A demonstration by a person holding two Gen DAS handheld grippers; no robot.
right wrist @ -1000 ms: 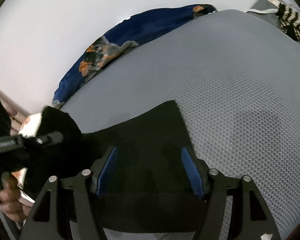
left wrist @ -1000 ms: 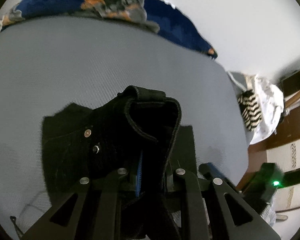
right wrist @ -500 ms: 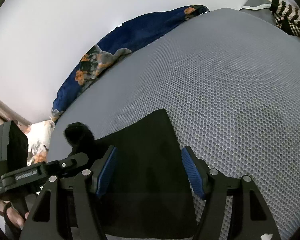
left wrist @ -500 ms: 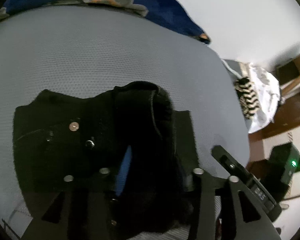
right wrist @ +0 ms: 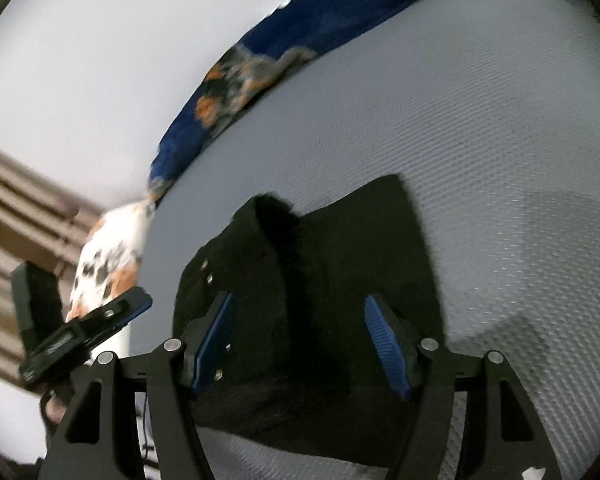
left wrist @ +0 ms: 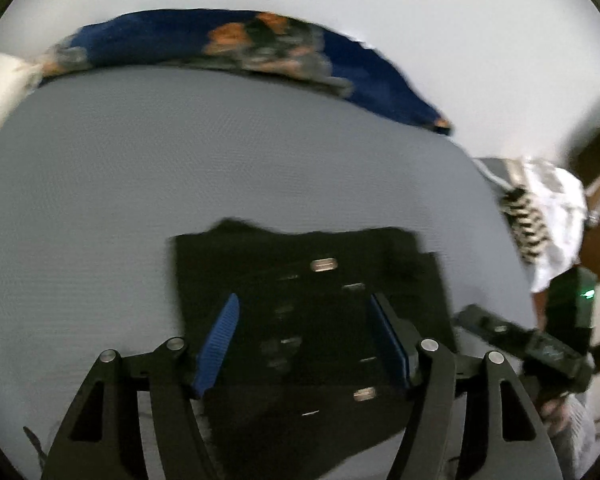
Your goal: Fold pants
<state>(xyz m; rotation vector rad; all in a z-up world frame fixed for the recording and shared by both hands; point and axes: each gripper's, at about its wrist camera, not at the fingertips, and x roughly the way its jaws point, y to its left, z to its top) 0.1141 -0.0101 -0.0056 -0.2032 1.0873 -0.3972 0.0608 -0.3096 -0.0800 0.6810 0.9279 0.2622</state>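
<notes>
- Left wrist view: left gripper (left wrist: 304, 340) hangs over black pants (left wrist: 300, 280); jaws are opening, blue pads apart, cloth lies below and between them but neither pad presses on it.
- Pants sit folded into a compact dark block on the grey mesh bedcover (left wrist: 140, 180), straight ahead of and under the left fingertips; the block runs wider side to side than away from the gripper.
- Metal studs and the button on the top layer are motion-smeared; cannot tell waistband from pocket detail.
- Right wrist view: right gripper (right wrist: 300, 340) also has pads spread, nothing clamped, pants (right wrist: 340, 260) directly beneath and ahead.
- From the right gripper a raised ridge of fabric (right wrist: 272, 216) stands up ahead, left of centre, not lying flat; a lower layer sticks out to the right of it.
- Judgement: both grippers about equally near; the ridge is closer to the right gripper's left pad, so flattening or a final fold likely starts there.
- Near edge of the pants is cut off behind the finger frames in both views.
- Blue patterned blanket (left wrist: 220, 48) lies well beyond, along the far bed edge.
- Other gripper shows at each frame's side, partly cropped.
</notes>
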